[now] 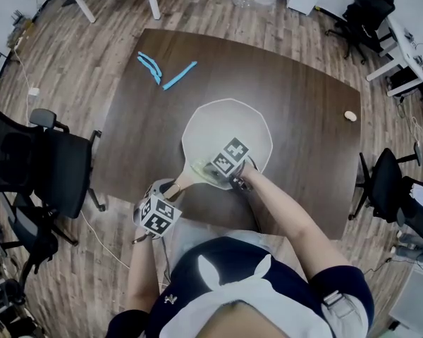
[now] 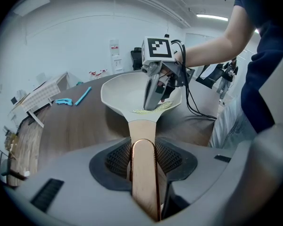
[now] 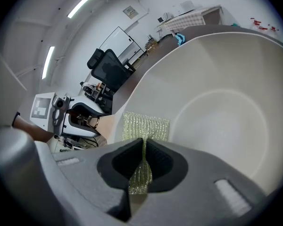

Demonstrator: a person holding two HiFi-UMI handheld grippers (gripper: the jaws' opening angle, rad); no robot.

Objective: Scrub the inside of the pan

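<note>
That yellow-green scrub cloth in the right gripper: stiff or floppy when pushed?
Probably floppy: the scrub cloth pinches thin in the right gripper, then fans out flat on the pan wall. Likely light; the mesh looks open. Pushed, it may bunch rather than slide.

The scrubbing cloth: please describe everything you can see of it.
The scrubbing cloth is a thin, yellow-green, glittery mesh with fine ribs. The right gripper pinches one bunched end between its shut jaws. The rest spreads flat against the inner wall of the cream pan, on the side nearest its copper-coloured handle.
</note>
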